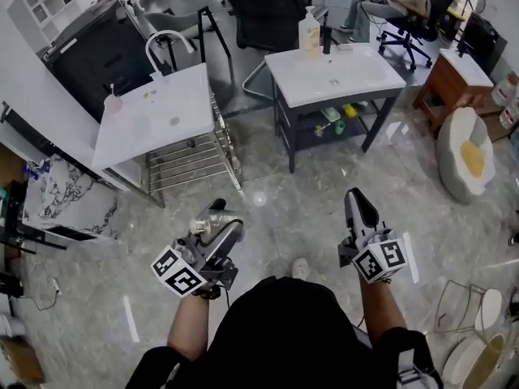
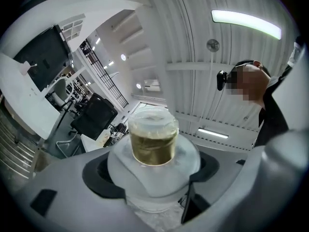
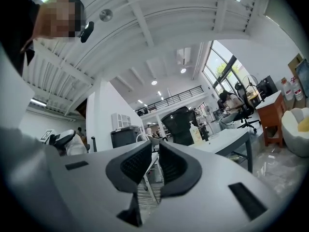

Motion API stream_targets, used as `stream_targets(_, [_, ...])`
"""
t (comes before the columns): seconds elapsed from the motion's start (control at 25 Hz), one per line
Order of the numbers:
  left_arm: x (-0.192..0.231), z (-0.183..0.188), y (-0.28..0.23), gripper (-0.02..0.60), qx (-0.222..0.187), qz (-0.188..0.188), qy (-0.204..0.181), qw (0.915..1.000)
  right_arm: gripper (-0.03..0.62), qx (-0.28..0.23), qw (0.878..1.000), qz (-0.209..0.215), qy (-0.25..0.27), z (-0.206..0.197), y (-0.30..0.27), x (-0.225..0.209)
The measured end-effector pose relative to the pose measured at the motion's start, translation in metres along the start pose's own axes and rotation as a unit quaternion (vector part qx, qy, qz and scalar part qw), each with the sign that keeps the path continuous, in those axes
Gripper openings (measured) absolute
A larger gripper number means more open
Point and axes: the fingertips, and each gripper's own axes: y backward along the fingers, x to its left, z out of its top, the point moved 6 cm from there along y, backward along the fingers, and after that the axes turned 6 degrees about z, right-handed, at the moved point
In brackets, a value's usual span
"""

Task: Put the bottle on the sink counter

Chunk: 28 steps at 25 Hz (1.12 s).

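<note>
My left claw (image 1: pixel 217 224) is clamped wide around a clear, capped bottle (image 2: pixel 153 143) of yellowish liquid. The bottle hangs over the marble floor (image 1: pixel 276 201), well apart from the white sink table (image 1: pixel 154 116) with the curved faucet (image 1: pixel 168 32), on my side of it. My right claw (image 3: pixel 153 164) is narrow, its jaws all but together with nothing between them. Right of that sink table stands a second white table (image 1: pixel 357 75) carrying a soap dispenser (image 1: pixel 309 32).
</note>
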Motion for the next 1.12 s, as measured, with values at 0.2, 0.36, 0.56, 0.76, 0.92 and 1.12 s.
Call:
stream_targets(0.2, [0.007,-0.012,-0.063,0.356,-0.005,0.014,0.000,0.9999,0.040,0.016,1.000,0.021,-0.005,0.008,-0.018,-0.052])
stream_targets(0.36, [0.011,-0.024,-0.095,0.356,-0.002,0.019,0.012,0.9997,0.039,0.017,1.000,0.014,-0.018,0.015,-0.025,-0.085])
stream_targets(0.56, [0.025,-0.030,-0.128,0.356,0.016,0.017,0.019,0.9996,0.039,0.020,0.999,-0.003,-0.030,0.010,-0.034,-0.115])
stream_targets(0.76, [0.055,-0.024,-0.163,0.356,0.021,0.009,0.021,0.9995,0.039,0.025,0.999,-0.012,-0.025,0.012,-0.063,-0.135])
stream_targets(0.92, [0.094,-0.016,-0.202,0.356,0.024,-0.001,0.033,0.9992,0.039,0.020,1.000,-0.021,-0.010,0.017,-0.101,-0.152])
stream_targets(1.12, [0.136,0.003,-0.253,0.356,0.031,-0.025,0.020,0.9990,0.040,0.023,0.999,-0.029,0.002,0.024,-0.160,-0.175])
